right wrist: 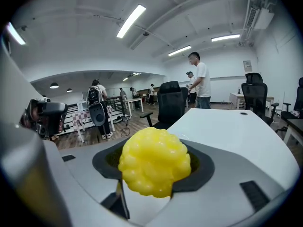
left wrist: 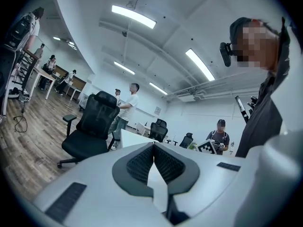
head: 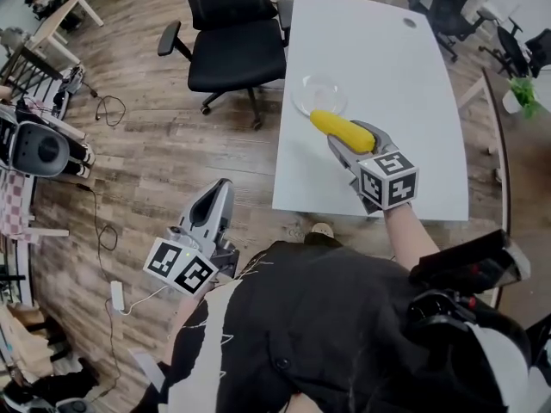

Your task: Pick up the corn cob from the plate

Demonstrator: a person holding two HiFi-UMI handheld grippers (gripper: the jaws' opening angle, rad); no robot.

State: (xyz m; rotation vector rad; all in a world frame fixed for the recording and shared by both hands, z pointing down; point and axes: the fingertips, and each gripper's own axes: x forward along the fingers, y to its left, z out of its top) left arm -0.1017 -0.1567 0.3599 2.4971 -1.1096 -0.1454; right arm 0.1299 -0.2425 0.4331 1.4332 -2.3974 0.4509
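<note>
Table (head: 370, 67) white | floor (head: 172, 144) wood | right tongs (head: 353, 139) clamp corn cob (head: 332, 126)

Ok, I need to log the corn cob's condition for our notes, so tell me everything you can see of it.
The corn cob is bright yellow, with rounded bumpy kernels and a glossy, plastic-looking surface. It is elongated and lies roughly level, clamped near one end between the fingers of the right gripper. Its free end points toward the clear plate on the white table. Whether that end touches the plate cannot be told. Nothing else touches it.
</note>
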